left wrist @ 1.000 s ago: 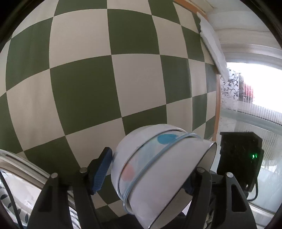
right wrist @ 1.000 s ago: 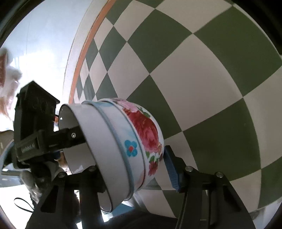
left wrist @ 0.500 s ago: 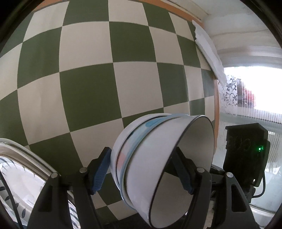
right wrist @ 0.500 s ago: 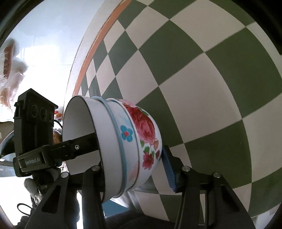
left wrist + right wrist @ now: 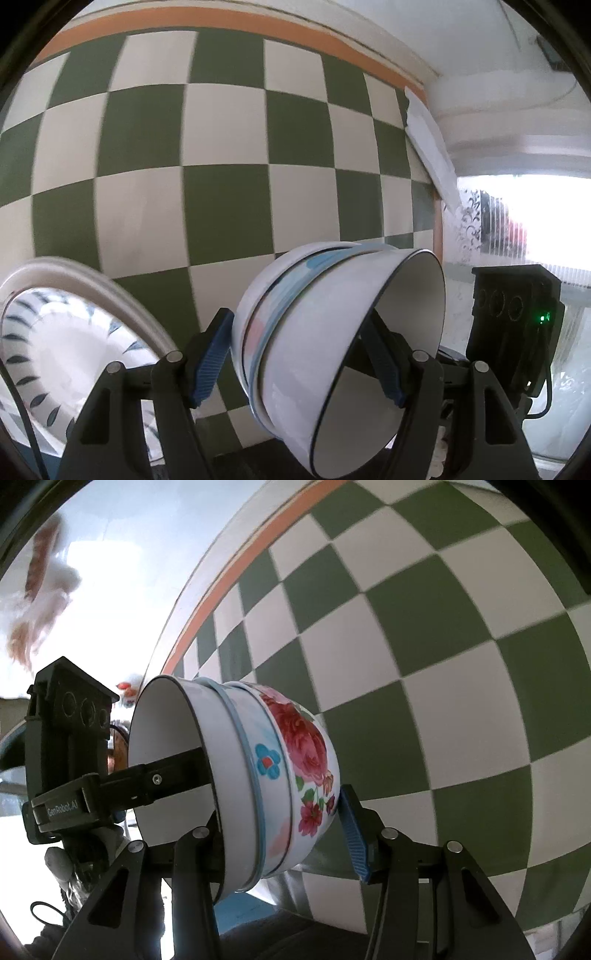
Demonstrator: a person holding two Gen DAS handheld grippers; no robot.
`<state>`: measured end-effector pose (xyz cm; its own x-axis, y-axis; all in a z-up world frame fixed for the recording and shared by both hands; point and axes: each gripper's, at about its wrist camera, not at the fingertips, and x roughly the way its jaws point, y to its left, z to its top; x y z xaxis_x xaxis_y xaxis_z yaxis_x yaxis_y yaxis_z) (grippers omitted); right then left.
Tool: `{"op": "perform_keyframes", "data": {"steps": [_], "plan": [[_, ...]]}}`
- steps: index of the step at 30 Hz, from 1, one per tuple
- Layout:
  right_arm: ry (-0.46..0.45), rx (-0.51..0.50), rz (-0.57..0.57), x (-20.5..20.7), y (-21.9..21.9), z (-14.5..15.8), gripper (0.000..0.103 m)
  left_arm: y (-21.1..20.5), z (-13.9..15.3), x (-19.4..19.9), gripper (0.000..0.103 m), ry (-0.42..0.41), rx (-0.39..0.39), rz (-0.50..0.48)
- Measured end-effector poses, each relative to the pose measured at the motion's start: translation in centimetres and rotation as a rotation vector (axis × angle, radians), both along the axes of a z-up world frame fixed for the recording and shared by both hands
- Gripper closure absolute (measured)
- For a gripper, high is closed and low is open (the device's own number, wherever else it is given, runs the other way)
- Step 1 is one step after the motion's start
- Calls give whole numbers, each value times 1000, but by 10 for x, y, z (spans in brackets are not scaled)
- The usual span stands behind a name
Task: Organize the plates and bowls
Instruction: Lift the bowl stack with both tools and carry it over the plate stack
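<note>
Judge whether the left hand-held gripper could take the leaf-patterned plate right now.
Probably not: the left hand-held gripper is already clamped on the stacked bowls, so its jaws are occupied, although the plate sits just beside it.

One text can be read: "GenRobot.AI" in pale letters on a black band of the left gripper, seen in the right wrist view, to the left of that view's own fingers. Nothing else is legible in either view.

White bowls: the outermost bears red roses with green leaves, the next a blue flower with red centre and a blue band; the innermost is dark-rimmed. Green-and-white checked wall, orange stripe
</note>
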<state>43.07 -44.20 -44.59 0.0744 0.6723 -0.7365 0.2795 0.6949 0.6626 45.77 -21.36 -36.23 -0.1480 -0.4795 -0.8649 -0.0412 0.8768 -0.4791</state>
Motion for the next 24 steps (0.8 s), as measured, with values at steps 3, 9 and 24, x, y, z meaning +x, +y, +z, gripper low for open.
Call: {"op": "perform_keyframes", "data": {"steps": [3,9,24], "plan": [[-8,-4,21,5,17,9,53,17,10,-1,36,-11,-7,18],[-19,-17,52,8,60,19,53,54,23,-10,36,-24,-3,33],[-13,-12,129,6,173,14,54,159,17,-33,36,-24,28,95]]}}
